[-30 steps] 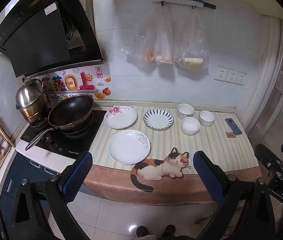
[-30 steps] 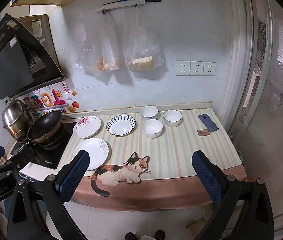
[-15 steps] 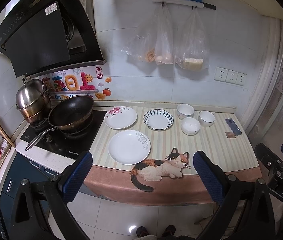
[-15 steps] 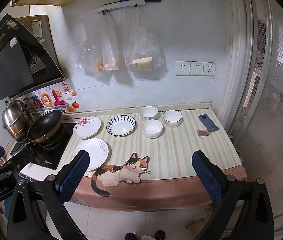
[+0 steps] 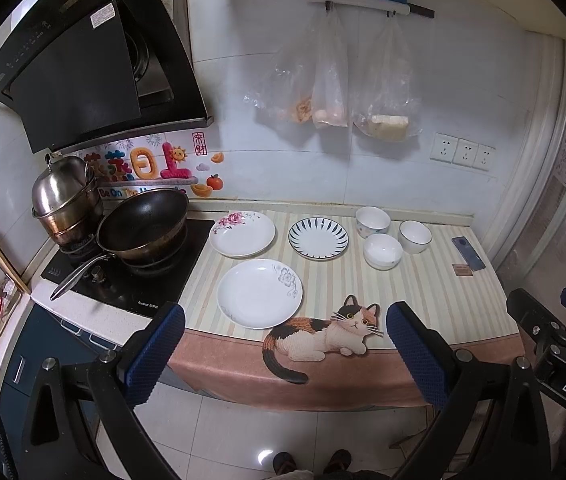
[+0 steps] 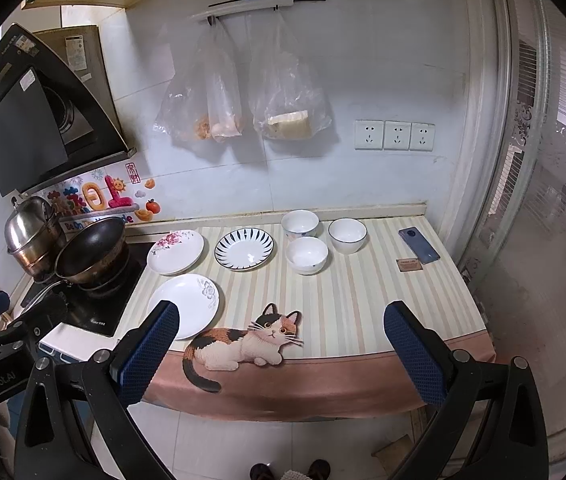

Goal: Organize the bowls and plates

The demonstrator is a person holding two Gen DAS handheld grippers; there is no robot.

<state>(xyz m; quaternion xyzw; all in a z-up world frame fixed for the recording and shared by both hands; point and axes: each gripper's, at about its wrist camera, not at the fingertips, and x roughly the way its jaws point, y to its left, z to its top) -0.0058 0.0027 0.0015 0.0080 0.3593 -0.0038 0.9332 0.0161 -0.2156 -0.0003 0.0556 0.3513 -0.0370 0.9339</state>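
- Three plates [image 5: 259, 292] and three bowls [image 5: 382, 251] sit apart on the tabletop [image 5: 423, 292].
- Left gripper [image 5: 281, 344] and right gripper [image 6: 279, 344]: jaws apart, empty, short of it.
- Probably slide under a rim, lift level, then stack.

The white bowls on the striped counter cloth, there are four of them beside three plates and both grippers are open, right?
Not quite: there are three white bowls, not four, as the right wrist view shows. Three plates and open left gripper and right gripper are correct.
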